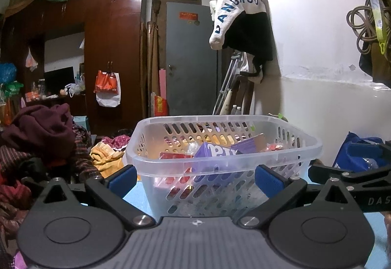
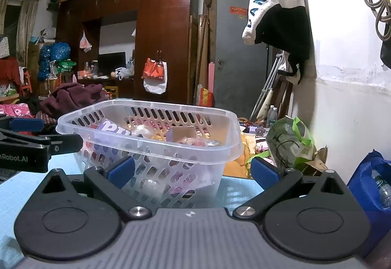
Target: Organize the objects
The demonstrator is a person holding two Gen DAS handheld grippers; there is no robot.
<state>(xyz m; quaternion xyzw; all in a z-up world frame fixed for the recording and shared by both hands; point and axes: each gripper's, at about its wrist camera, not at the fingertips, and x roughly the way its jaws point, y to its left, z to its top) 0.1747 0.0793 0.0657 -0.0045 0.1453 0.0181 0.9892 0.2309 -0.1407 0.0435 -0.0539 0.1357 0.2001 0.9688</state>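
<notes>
Straight ahead of both grippers, the clear slotted basket [image 1: 227, 147] stands on the blue table [image 2: 239, 192], already holding a purple box [image 1: 215, 154], a red packet [image 1: 174, 156] and other wrapped items. The left gripper [image 1: 195, 177] and right gripper [image 2: 193, 169] are spread apart and empty. No loose item shows on the table, so the sorting looks nearly finished.
</notes>
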